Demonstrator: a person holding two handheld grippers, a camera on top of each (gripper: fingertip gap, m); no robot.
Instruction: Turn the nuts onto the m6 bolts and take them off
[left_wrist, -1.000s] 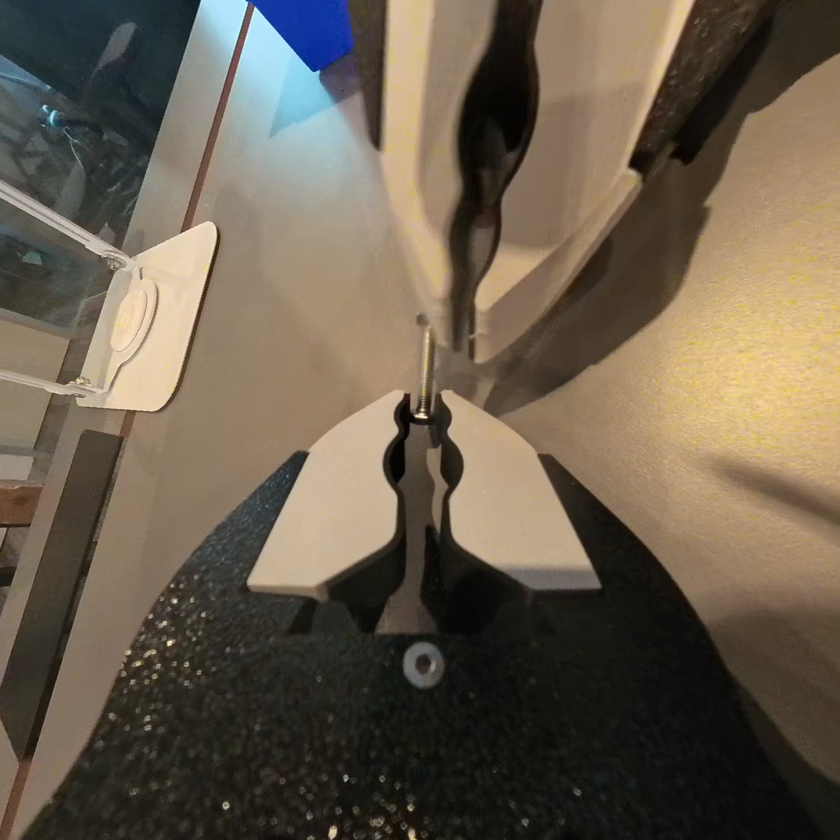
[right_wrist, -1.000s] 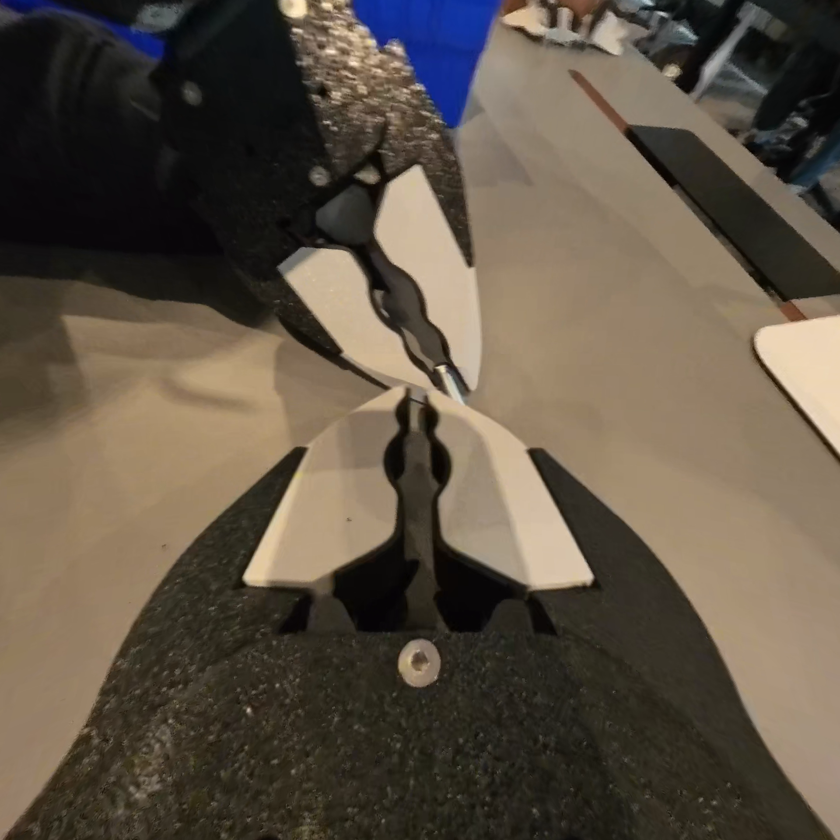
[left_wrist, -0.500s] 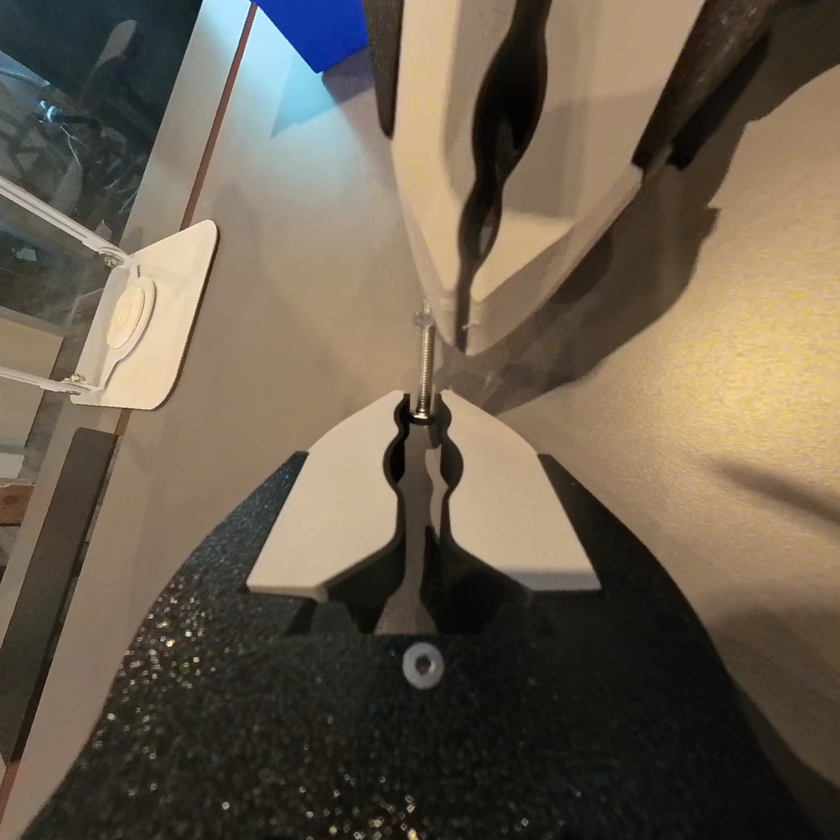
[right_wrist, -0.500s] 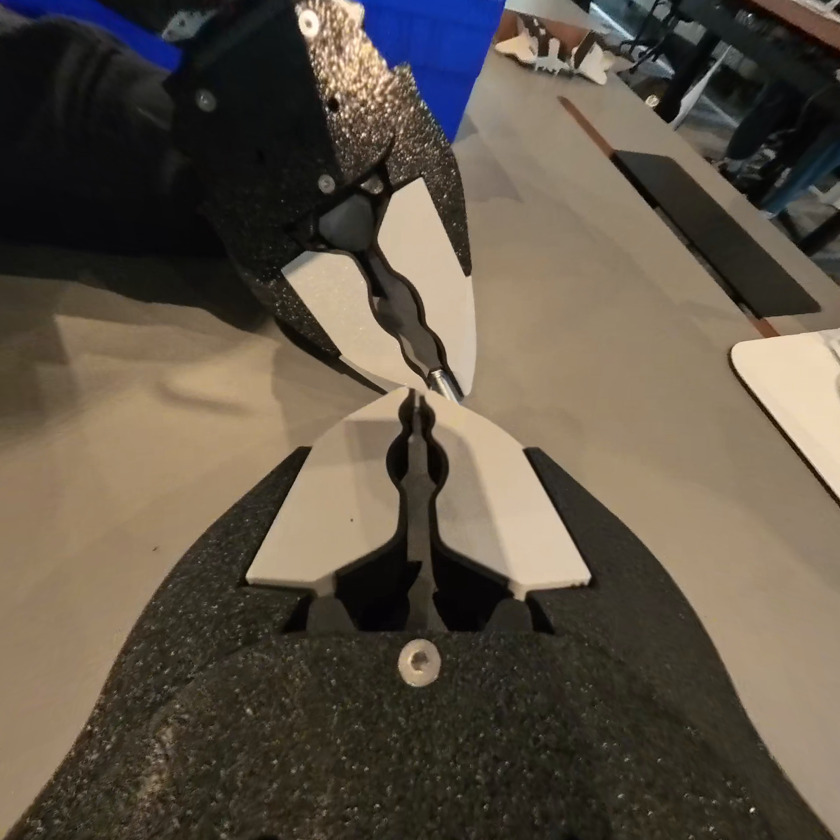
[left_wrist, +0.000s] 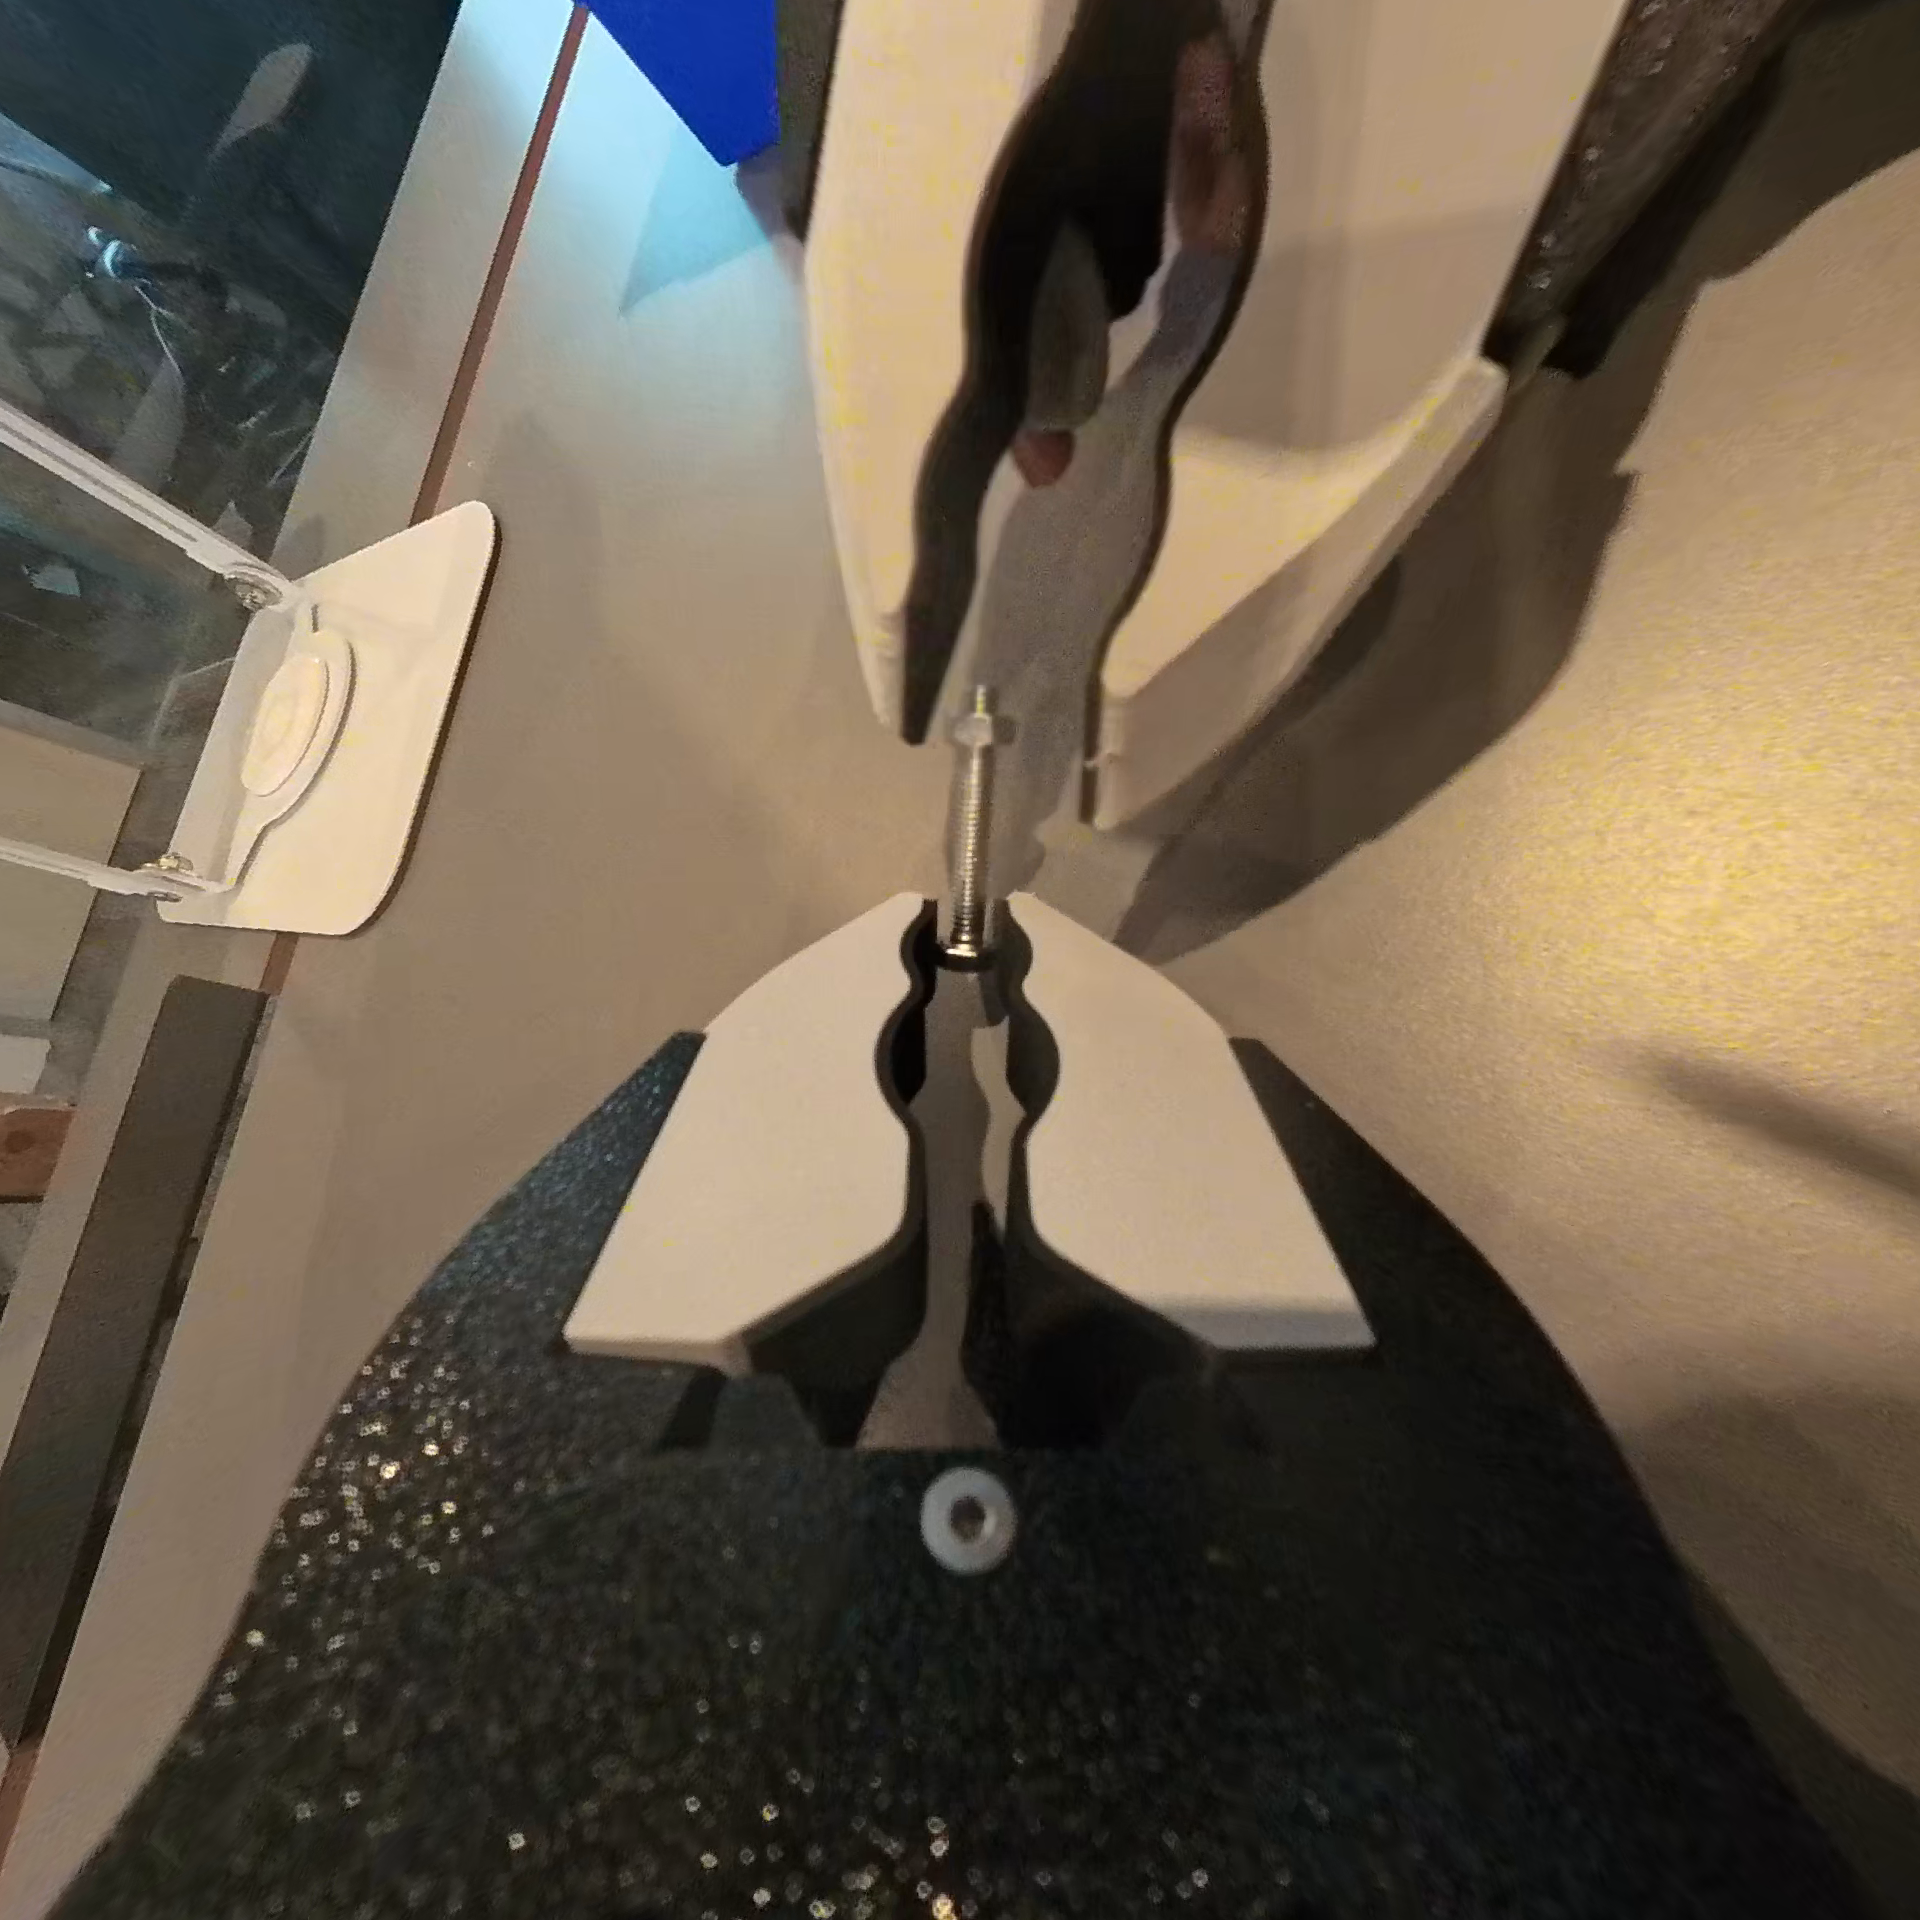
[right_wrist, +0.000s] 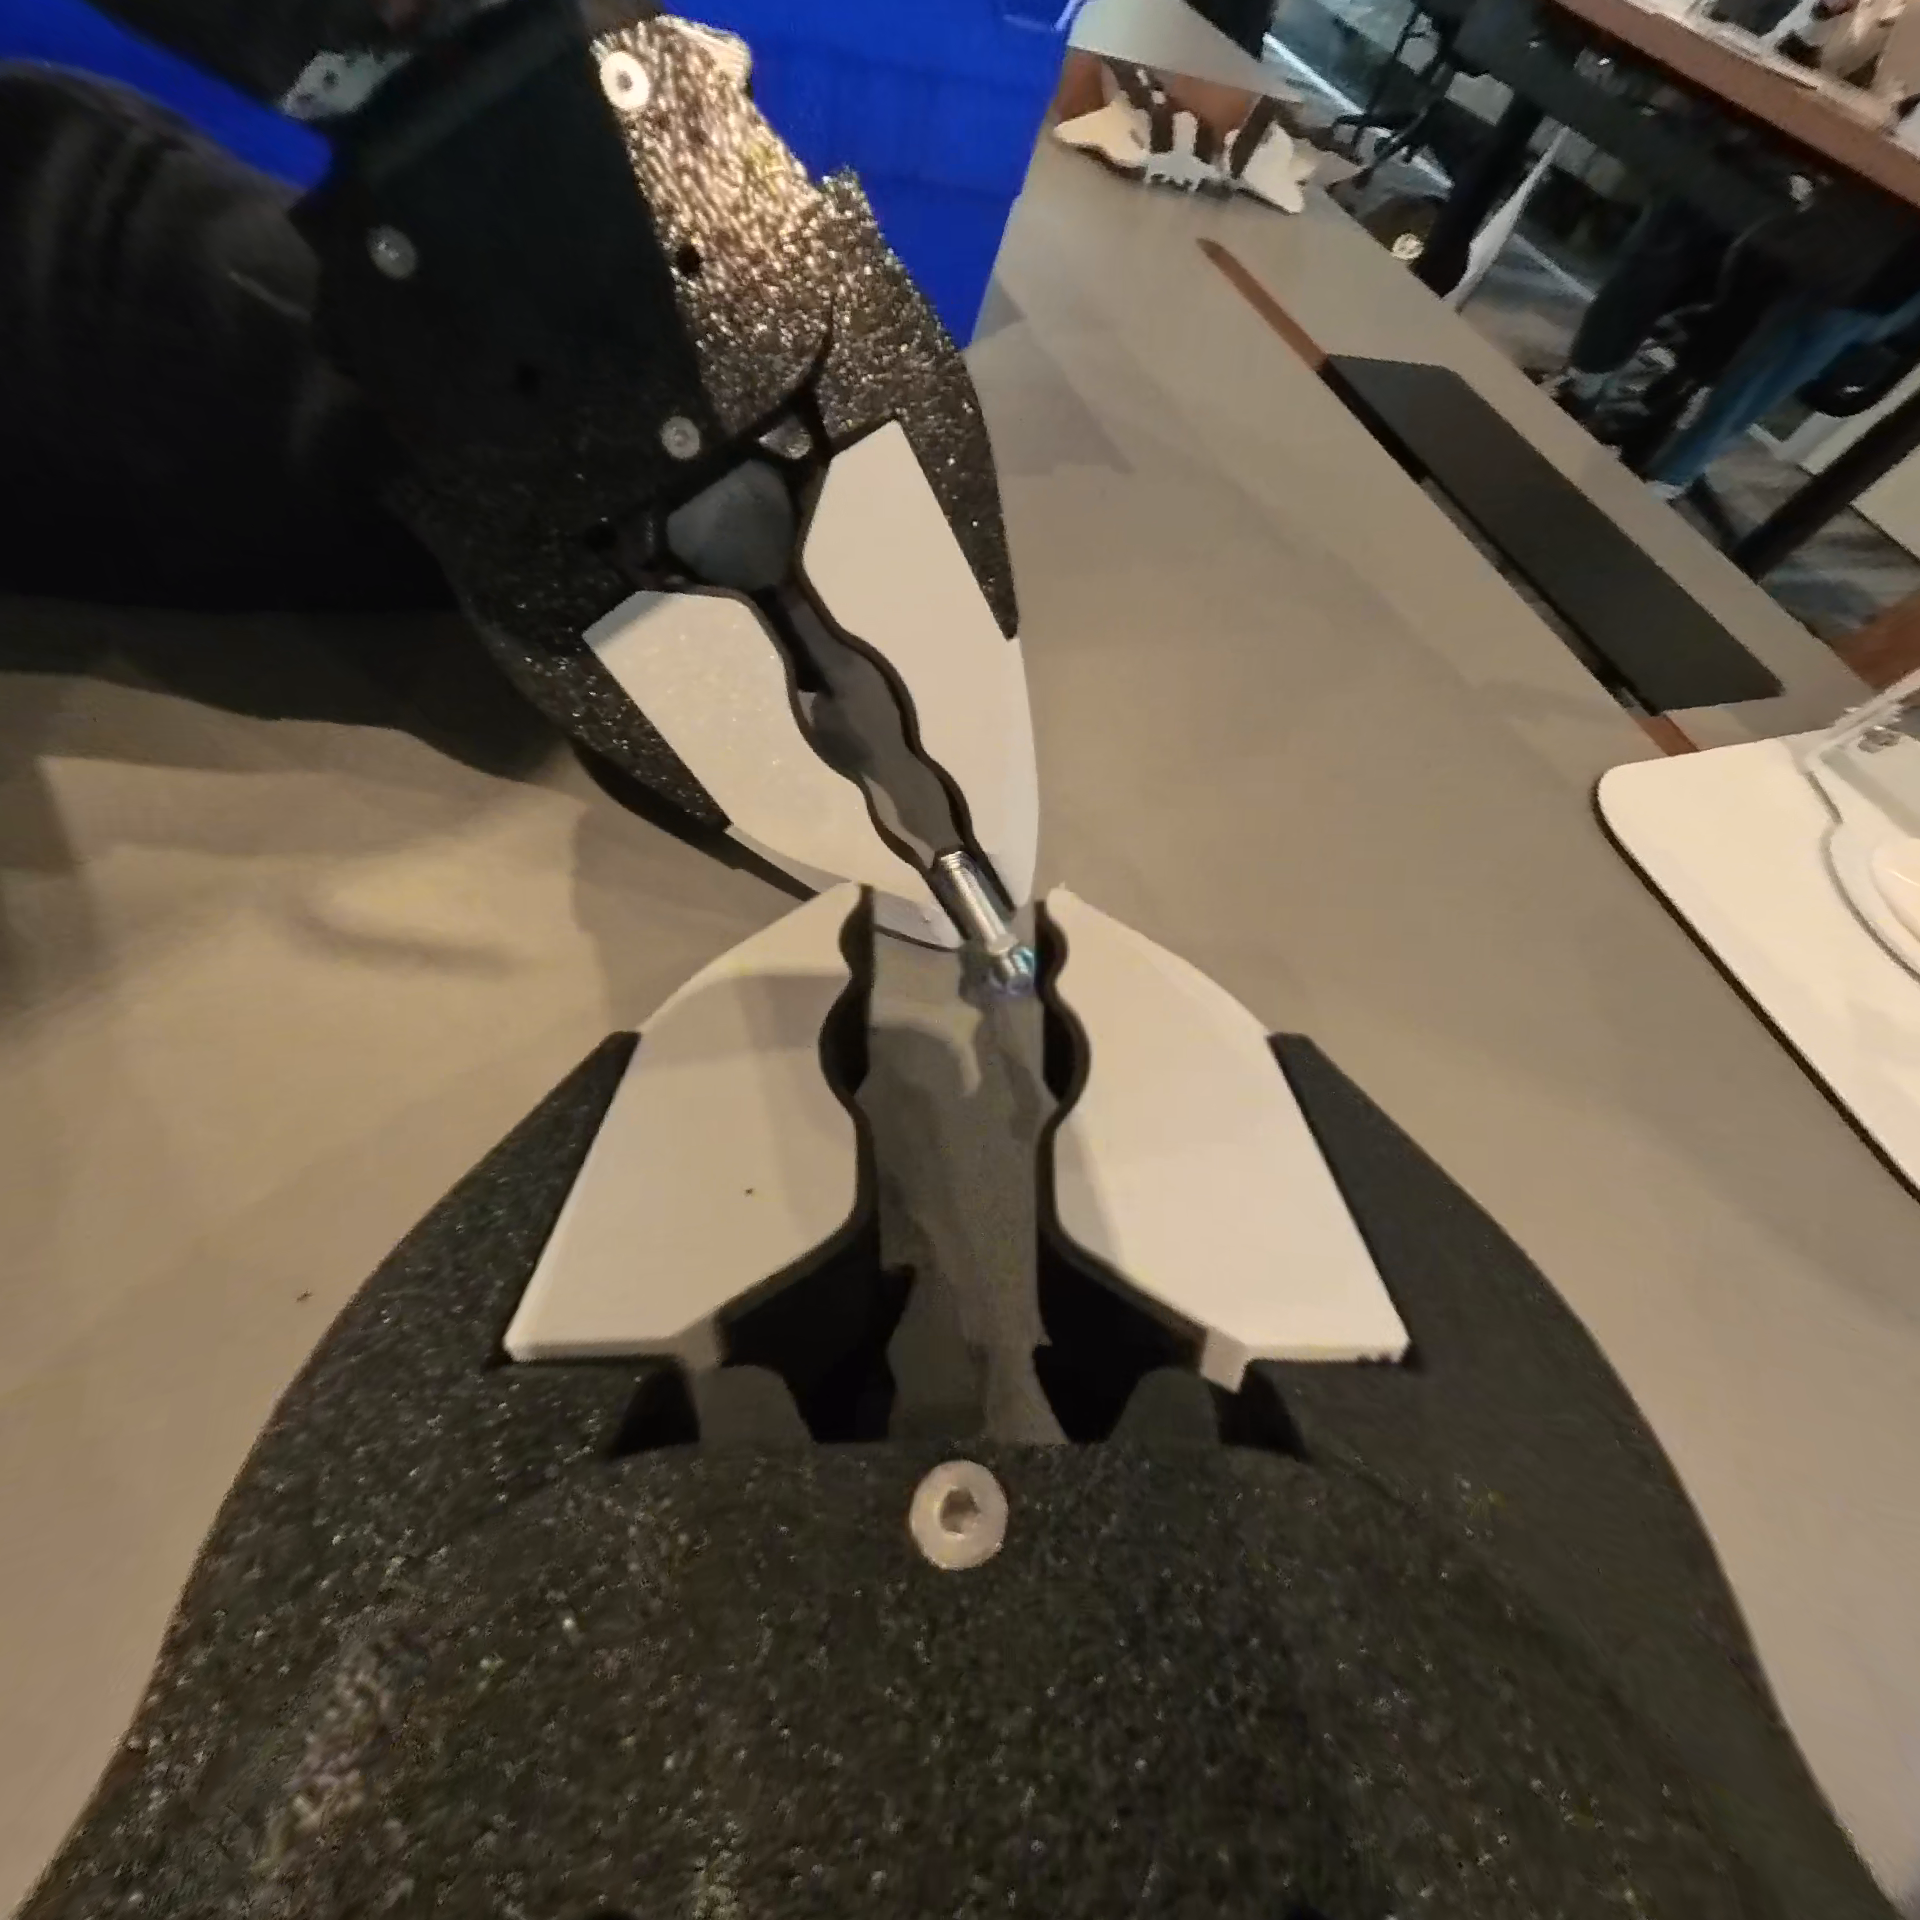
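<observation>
Two handheld grippers meet tip to tip above a plain grey surface. The left gripper has its jaws narrowed onto the head end of a threaded m6 bolt, so the shank sticks straight out past the white fingertips. A nut sits on the far end of the bolt, just short of the tip.

The right gripper faces it with its jaws parted. The nut lies in the gap between them, close beside the fingertip on the right of that view; whether it touches cannot be told.

In the right wrist view the left gripper comes in from the upper left, angled downward, with the bolt slanting from it.

Farther off on the surface lie a white rounded board near the edge and a black flat strip. A blue bin stands behind the grippers.
</observation>
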